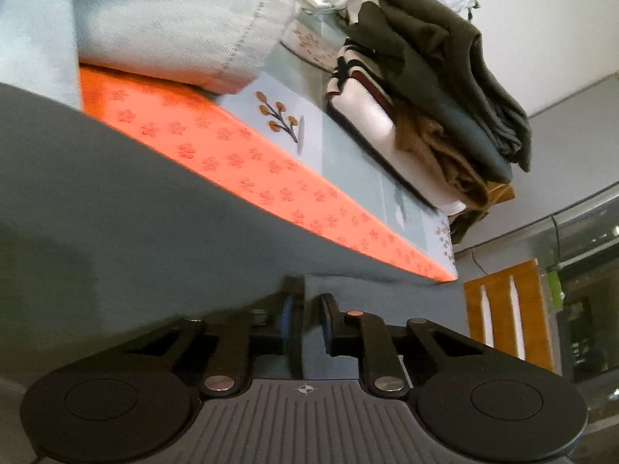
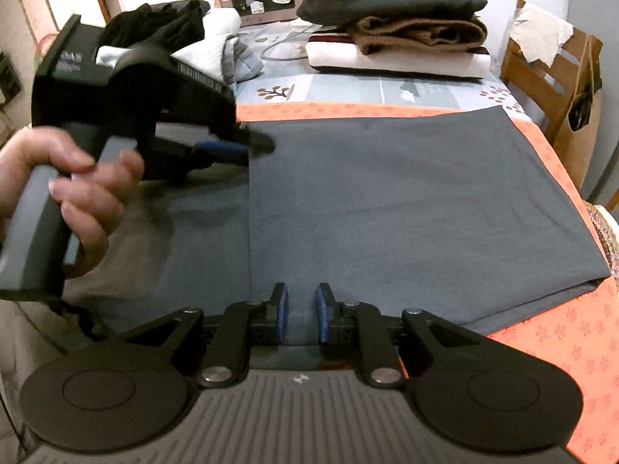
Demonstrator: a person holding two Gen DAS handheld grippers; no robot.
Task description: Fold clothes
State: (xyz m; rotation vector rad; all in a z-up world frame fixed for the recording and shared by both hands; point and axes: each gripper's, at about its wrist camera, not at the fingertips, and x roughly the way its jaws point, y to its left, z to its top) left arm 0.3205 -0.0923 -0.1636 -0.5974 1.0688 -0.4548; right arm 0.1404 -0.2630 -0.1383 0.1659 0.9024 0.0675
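Observation:
A grey garment (image 2: 406, 201) lies flat on an orange flowered mat (image 2: 561, 340), with a folded upper layer whose straight edge runs away from me at the left. My right gripper (image 2: 301, 309) is at the near end of that edge, shut on the cloth between its blue pads. A person's hand (image 2: 89, 193) holds my left gripper (image 2: 251, 149) at the far end of the same edge, pinched on the fabric. In the left wrist view, the left gripper (image 1: 309, 317) has a fold of the grey garment (image 1: 116, 212) between its fingers.
A stack of folded clothes (image 2: 394, 4) in dark green, brown and white sits at the back of the table. Pale denim clothes (image 1: 166, 19) are piled beyond the mat (image 1: 232, 154). A wooden chair (image 2: 541, 77) stands at the table's right edge.

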